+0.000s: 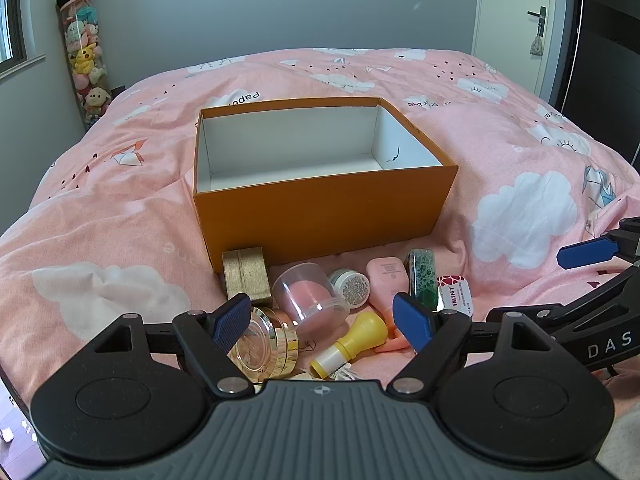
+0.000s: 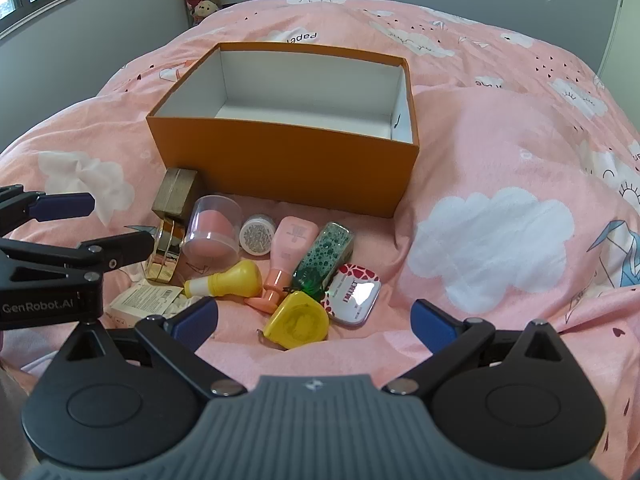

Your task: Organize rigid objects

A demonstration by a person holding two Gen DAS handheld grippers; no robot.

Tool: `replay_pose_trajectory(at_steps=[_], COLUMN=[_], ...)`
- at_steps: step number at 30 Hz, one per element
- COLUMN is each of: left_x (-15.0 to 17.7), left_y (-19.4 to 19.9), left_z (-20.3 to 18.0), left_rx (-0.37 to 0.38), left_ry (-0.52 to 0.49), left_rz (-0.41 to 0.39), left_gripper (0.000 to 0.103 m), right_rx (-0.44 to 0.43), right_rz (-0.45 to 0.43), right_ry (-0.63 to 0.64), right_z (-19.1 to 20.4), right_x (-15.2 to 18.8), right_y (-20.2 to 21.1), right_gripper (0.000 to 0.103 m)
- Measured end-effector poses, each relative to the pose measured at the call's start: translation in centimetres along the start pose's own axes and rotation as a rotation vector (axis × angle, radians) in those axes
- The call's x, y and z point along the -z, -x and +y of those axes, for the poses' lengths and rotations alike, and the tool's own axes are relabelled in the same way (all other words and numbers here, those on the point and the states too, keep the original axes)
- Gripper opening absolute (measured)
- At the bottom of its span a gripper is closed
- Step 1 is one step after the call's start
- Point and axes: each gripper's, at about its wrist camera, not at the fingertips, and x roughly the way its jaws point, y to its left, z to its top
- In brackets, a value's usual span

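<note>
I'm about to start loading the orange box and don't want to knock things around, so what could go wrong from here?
The small items lie crowded on a soft quilt: closing on the gold round jar could nudge the clear dome case touching it. The yellow bulb bottle lies on its side and may roll. The left hand-held gripper and right hand-held gripper are both open and close together, so they might collide.
</note>
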Motion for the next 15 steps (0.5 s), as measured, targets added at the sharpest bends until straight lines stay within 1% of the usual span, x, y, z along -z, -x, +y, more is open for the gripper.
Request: replay_pose_trajectory(at_steps=[12, 15], left_x=[0.02, 0.03], left_y=[-0.04, -0.39], left_z=[0.04, 0.43], left_rx=[0.002, 0.019], left_ry=[0.001, 0.011], left_rz=[0.001, 0.013], left_gripper=[0.094, 0.094], right_rx=[-0.009, -0.016], right_rz=[0.010, 0.014], right_ry=[0.003, 0.005], right_z=[0.07, 0.02], right_x=[-0.05, -0.11], right_y=[-0.18, -0.20], right_gripper=[0.101, 0.101])
